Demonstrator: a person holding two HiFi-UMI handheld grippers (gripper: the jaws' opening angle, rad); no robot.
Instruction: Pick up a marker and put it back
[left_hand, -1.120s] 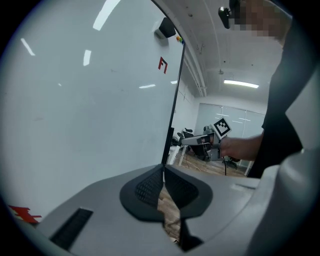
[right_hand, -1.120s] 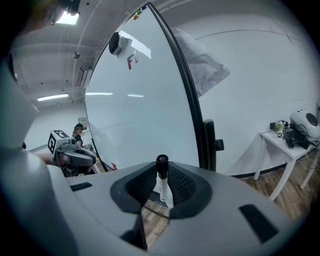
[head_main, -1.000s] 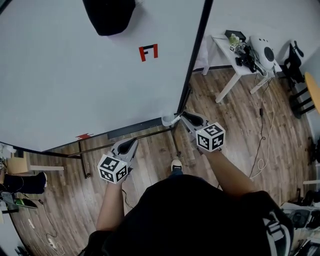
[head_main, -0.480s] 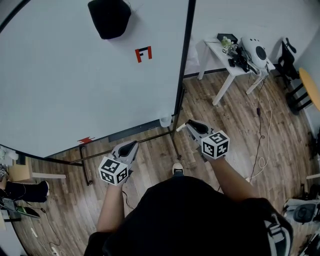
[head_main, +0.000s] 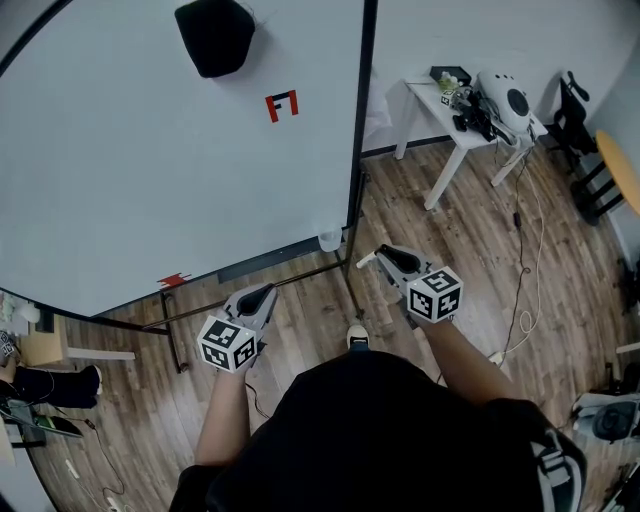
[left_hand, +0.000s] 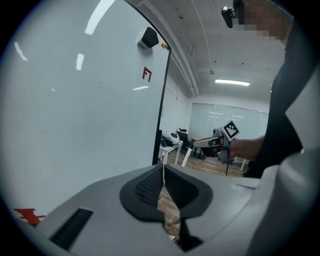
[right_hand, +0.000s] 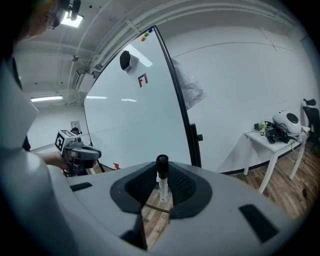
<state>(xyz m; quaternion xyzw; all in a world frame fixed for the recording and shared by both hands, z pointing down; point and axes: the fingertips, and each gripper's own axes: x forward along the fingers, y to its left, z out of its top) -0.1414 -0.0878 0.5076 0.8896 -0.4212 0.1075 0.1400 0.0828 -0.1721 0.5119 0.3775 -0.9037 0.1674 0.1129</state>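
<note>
Here right gripper (head_main: 375, 258) clamps a black-capped white marker (right_hand: 161, 179) near the whiteboard (head_main: 140, 170); left gripper (head_main: 264, 292) jaws closed, empty.

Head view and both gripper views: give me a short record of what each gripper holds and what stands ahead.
right gripper: shut on the marker, white barrel, black cap
left gripper: shut, nothing between the jaws
whiteboard: ahead of both grippers, red mark on it
white table: right of the whiteboard, cluttered
</note>
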